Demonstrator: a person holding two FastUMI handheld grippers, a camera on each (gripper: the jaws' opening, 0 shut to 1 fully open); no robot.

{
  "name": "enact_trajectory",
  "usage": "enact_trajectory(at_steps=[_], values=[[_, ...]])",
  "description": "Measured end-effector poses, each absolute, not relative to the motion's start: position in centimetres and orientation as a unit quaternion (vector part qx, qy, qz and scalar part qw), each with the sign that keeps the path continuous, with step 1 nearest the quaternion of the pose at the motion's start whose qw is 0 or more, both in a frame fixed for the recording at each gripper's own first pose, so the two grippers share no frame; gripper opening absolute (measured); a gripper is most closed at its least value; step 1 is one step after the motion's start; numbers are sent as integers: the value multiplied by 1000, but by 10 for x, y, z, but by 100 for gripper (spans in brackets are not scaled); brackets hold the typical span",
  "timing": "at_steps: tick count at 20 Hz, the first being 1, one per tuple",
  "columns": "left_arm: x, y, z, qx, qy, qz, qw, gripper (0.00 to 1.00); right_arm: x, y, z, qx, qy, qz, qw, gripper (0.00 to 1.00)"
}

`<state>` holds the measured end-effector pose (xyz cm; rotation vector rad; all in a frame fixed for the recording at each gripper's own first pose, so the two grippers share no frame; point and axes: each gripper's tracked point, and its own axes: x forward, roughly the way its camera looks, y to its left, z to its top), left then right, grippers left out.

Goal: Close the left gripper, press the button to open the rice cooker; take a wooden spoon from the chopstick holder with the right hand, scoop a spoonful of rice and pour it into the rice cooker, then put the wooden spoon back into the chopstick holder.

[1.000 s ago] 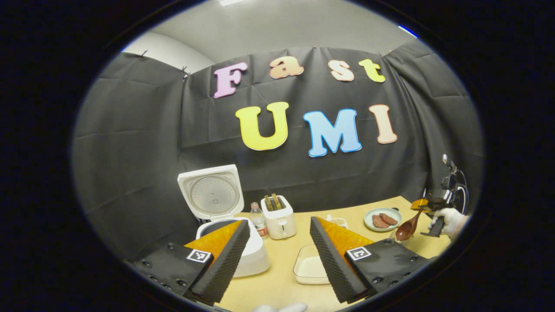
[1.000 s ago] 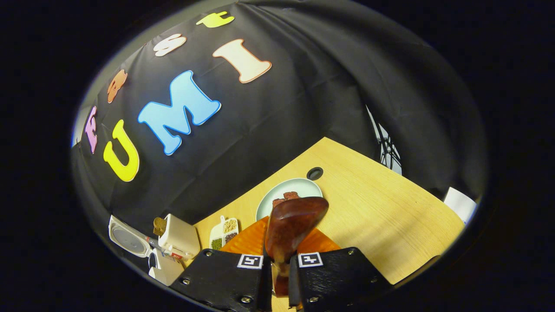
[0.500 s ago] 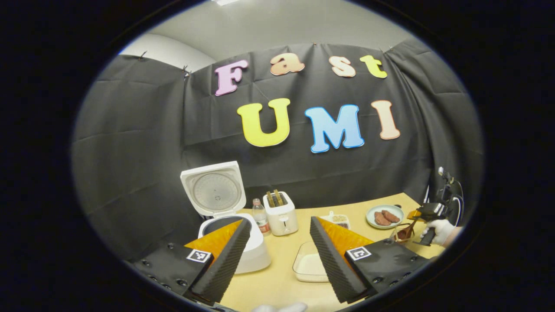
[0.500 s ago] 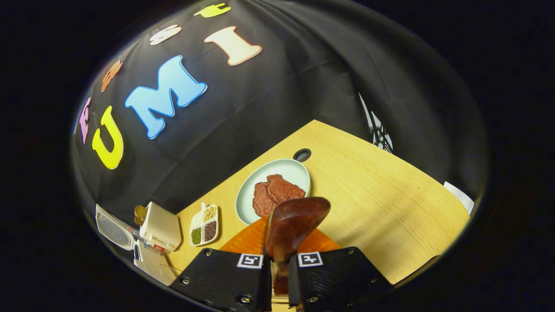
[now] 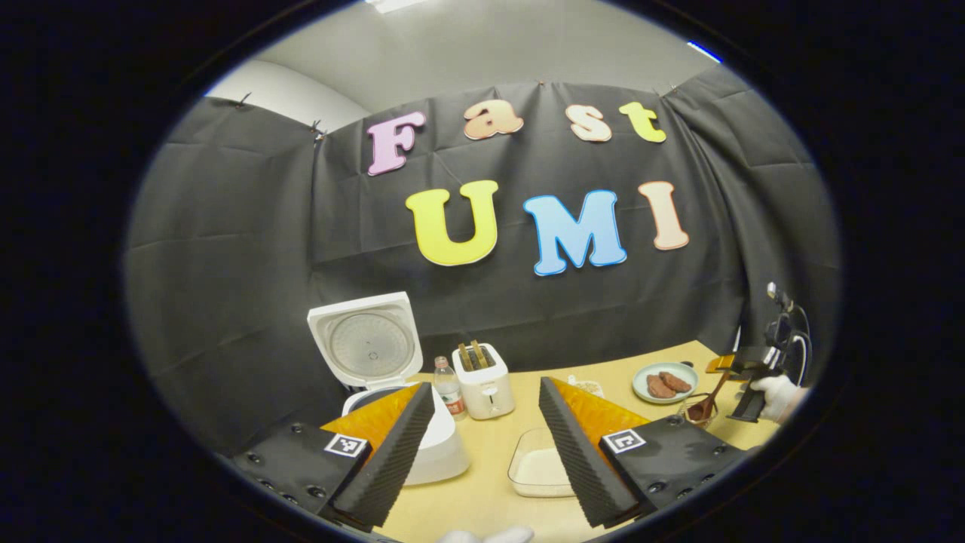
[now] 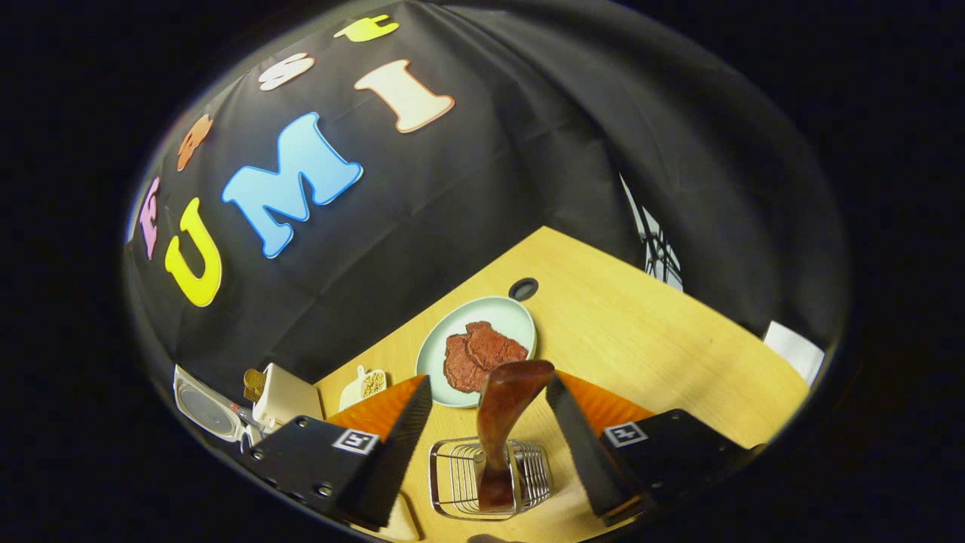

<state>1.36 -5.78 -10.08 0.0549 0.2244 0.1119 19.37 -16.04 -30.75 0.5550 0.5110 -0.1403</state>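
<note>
It was a staged recording booth dressed as a kitchen, not a real home. Black cloth hung clipped as walls around a pale wooden table, with a plain grey ceiling above. Kitchen props stood on it: a white rice cooker, a toaster, a water bottle and a plate of what looked like meat.

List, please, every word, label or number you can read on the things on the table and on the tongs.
No text can be read.
Bottle label: too small and blurred to read.
Toaster front mark: too small to read.
Square markers on the left tongs and right tongs: coded patterns, no letters.
</note>
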Motion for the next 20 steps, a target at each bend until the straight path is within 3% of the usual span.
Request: enact_trajectory(at_steps=[1, 11, 20], values=[[13, -55, -99, 20, 108, 55, 992, 97, 192, -162, -290, 250, 237, -69, 936, 98], [46, 18, -71, 8, 67, 81, 994, 99, 123, -110, -103, 48, 88, -39, 994, 98], [104, 87, -50, 5, 41, 109, 993, 95, 58, -3, -90, -5, 79, 21, 997, 96]])
